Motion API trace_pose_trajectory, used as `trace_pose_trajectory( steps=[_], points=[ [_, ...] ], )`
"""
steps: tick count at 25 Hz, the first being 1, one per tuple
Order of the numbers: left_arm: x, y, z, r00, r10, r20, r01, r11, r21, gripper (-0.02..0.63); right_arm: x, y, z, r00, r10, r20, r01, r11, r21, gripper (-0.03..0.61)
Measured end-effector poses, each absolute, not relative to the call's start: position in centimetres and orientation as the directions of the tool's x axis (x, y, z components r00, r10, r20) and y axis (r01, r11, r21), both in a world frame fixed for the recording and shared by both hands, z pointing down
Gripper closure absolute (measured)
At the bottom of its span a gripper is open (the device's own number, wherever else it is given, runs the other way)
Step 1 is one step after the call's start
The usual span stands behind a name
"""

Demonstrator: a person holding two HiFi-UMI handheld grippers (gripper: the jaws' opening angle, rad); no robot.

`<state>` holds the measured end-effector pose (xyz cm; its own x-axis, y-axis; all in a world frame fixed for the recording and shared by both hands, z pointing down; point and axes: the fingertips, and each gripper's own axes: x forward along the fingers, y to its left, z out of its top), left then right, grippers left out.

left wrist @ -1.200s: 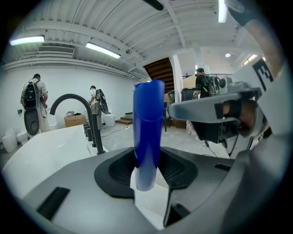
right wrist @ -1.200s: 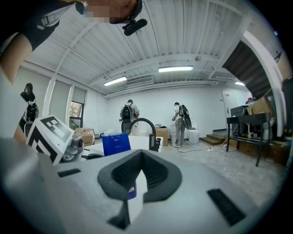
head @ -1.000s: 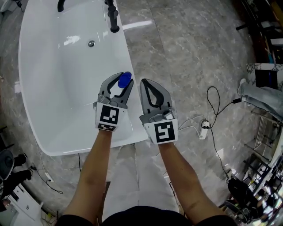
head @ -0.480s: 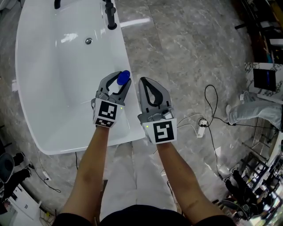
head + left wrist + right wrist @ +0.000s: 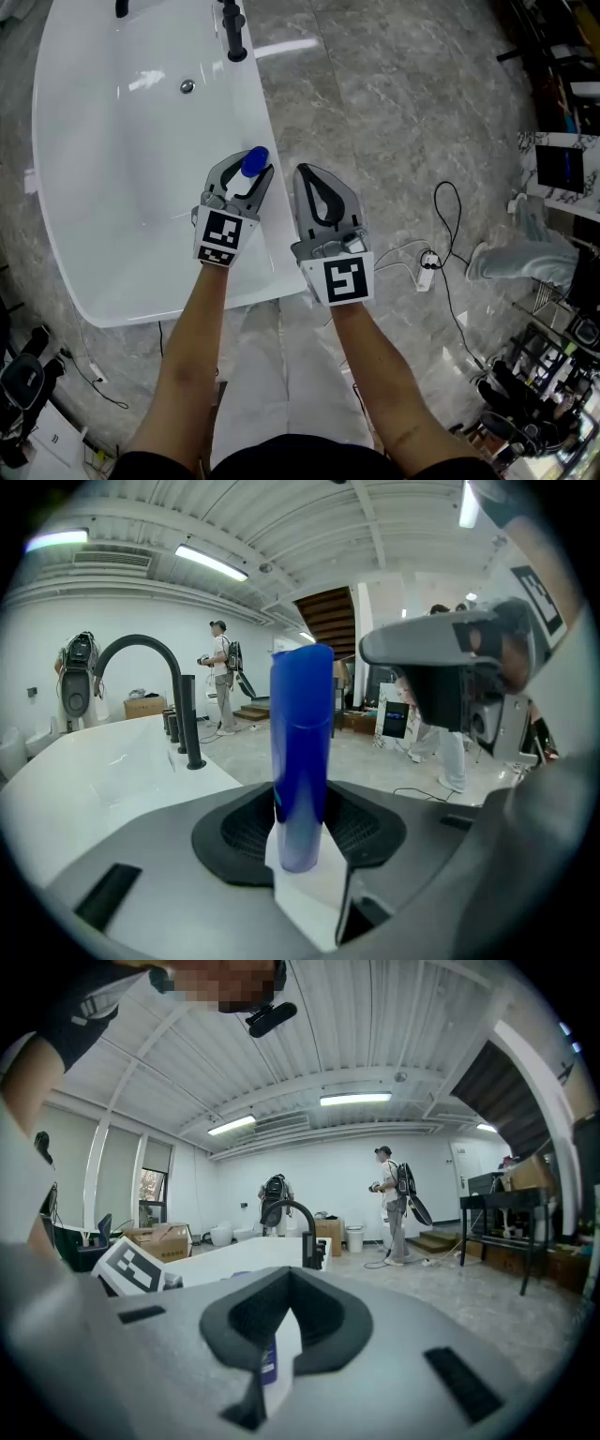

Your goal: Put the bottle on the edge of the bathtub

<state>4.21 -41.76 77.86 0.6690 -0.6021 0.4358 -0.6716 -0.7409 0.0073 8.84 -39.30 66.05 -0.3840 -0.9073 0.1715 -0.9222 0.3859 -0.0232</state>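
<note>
My left gripper (image 5: 249, 172) is clamped on the white plastic bottle with the tall blue cylindrical cap (image 5: 301, 752). In the left gripper view the bottle stands upright between the dark ribbed pads. The cap is a smooth, glossy deep-blue tube with a faint seam partway up, and it rises well above the jaws. Below it the white body widens into angular, flat-sided shoulders. Through the right gripper view I catch a strip of that white body with a blue printed patch on it.

From the head view the bottle sits over the right-hand rim of the glossy white oval bathtub (image 5: 261, 122), toward the near end and well apart from the black faucet (image 5: 232, 33). I cannot tell whether its base touches the rim.

My right gripper (image 5: 304, 174) hangs just beside the left one over the grey marble floor (image 5: 394, 112), its jaws closed together with nothing between them.
</note>
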Motion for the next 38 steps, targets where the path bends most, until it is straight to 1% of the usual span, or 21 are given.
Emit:
trace_pose_trajectory(
  steps=[4, 5, 6, 7, 14, 15, 16, 17, 19, 20, 21, 22, 29, 33, 38],
  points=[
    [4.2, -41.8, 78.0, 0.667, -0.59, 0.455, -0.661, -0.751, -0.006, 0.439, 8.4, -39.1, 65.6, -0.391, -0.905, 0.168, -0.919, 0.393, -0.023, 0.578],
    [4.2, -41.8, 78.0, 0.669, -0.584, 0.459, -0.66, -0.752, 0.005, 0.397, 8.3, -39.0, 65.4, -0.393, -0.905, 0.166, -0.919, 0.395, -0.023, 0.577],
    [4.2, -41.7, 78.0, 0.671, -0.581, 0.46, -0.661, -0.75, 0.018, 0.323, 8.3, -38.9, 65.2, -0.394, -0.904, 0.164, -0.918, 0.396, -0.023, 0.577],
    [4.2, -41.6, 77.7, 0.672, -0.583, 0.457, -0.665, -0.746, 0.027, 0.279, 8.2, -38.7, 64.9, -0.395, -0.904, 0.163, -0.918, 0.397, -0.024, 0.578],
    [2.3, -40.2, 71.7, 0.666, -0.65, 0.366, -0.706, -0.707, 0.028, 0.281, 7.4, -37.8, 61.3, -0.416, -0.9, 0.131, -0.908, 0.419, -0.003, 0.578],
    [1.9, -40.1, 70.5, 0.662, -0.663, 0.348, -0.716, -0.697, 0.034, 0.297, 7.2, -37.7, 60.5, -0.419, -0.899, 0.123, -0.906, 0.423, 0.002, 0.578],
    [1.4, -39.9, 69.2, 0.655, -0.68, 0.33, -0.728, -0.685, 0.035, 0.343, 7.0, -37.6, 59.7, -0.423, -0.899, 0.114, -0.904, 0.427, 0.008, 0.578],
    [0.9, -39.7, 67.8, 0.644, -0.7, 0.31, -0.742, -0.669, 0.031, 0.43, 6.8, -37.5, 58.8, -0.426, -0.899, 0.104, -0.903, 0.43, 0.013, 0.578],
    [-0.2, -39.1, 65.1, 0.615, -0.742, 0.266, -0.773, -0.633, 0.021, 0.551, 6.4, -37.1, 57.1, -0.432, -0.897, 0.088, -0.9, 0.436, 0.024, 0.578],
    [-0.7, -38.7, 63.7, 0.603, -0.759, 0.245, -0.786, -0.618, 0.02, 0.589, 6.2, -36.9, 56.1, -0.436, -0.896, 0.08, -0.898, 0.439, 0.031, 0.578],
    [-1.1, -38.3, 62.2, 0.593, -0.773, 0.226, -0.796, -0.605, 0.021, 0.603, 6.1, -36.6, 55.0, -0.44, -0.895, 0.071, -0.896, 0.443, 0.039, 0.578],
    [-1.5, -37.8, 60.5, 0.584, -0.785, 0.207, -0.805, -0.592, 0.023, 0.611, 6.1, -36.2, 53.7, -0.444, -0.894, 0.06, -0.893, 0.447, 0.046, 0.578],
    [-4.2, -32.4, 46.7, 0.483, -0.866, 0.132, -0.876, -0.478, 0.065, 0.611, 7.0, -32.2, 42.7, -0.435, -0.9, 0.024, -0.898, 0.436, 0.057, 0.578],
    [-4.4, -28.3, 39.7, 0.465, -0.882, 0.075, -0.885, -0.464, 0.022, 0.611, 8.2, -28.7, 37.6, -0.421, -0.907, -0.003, -0.905, 0.42, 0.065, 0.578],
    [-4.0, -22.8, 32.7, 0.447, -0.894, -0.008, -0.893, -0.446, -0.064, 0.611, 9.2, -23.8, 31.9, -0.428, -0.901, -0.069, -0.902, 0.422, 0.089, 0.578]
  ],
)
